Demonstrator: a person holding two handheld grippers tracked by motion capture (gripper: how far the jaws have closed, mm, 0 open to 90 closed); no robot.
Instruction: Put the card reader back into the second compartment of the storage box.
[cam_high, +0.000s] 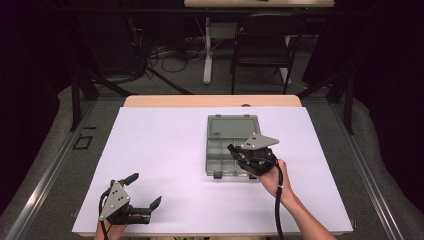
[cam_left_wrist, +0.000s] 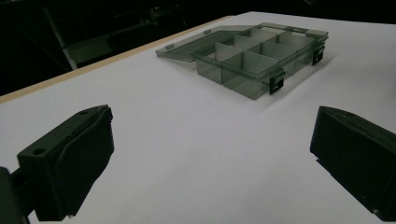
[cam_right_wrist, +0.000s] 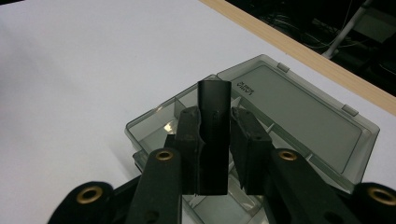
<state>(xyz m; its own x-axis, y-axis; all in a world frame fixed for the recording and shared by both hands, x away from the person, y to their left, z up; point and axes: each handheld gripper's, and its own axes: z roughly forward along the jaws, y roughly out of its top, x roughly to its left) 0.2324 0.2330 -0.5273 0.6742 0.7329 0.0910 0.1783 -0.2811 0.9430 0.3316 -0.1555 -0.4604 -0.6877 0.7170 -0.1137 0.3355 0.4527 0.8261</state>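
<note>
A grey see-through compartment box (cam_high: 218, 150) lies open on the white table top (cam_high: 160, 150), its lid (cam_high: 233, 126) folded flat on the far side. My right gripper (cam_high: 236, 151) hovers over the box's near right compartments. In the right gripper view it (cam_right_wrist: 215, 116) is shut on a small black upright block (cam_right_wrist: 213, 102), with the box's lid (cam_right_wrist: 299, 107) beyond and its dividers below. My left gripper (cam_high: 145, 190) rests near the table's front left corner, wide open and holding nothing. The left gripper view looks between its spread jaws (cam_left_wrist: 212, 121) toward the box (cam_left_wrist: 252, 58), whose compartments look bare.
A wooden strip (cam_high: 210, 101) marks the table's far edge. Behind it stand a black chair (cam_high: 262, 45) and a white table leg (cam_high: 207, 50) among floor cables. Bare white surface stretches between the left gripper and the box.
</note>
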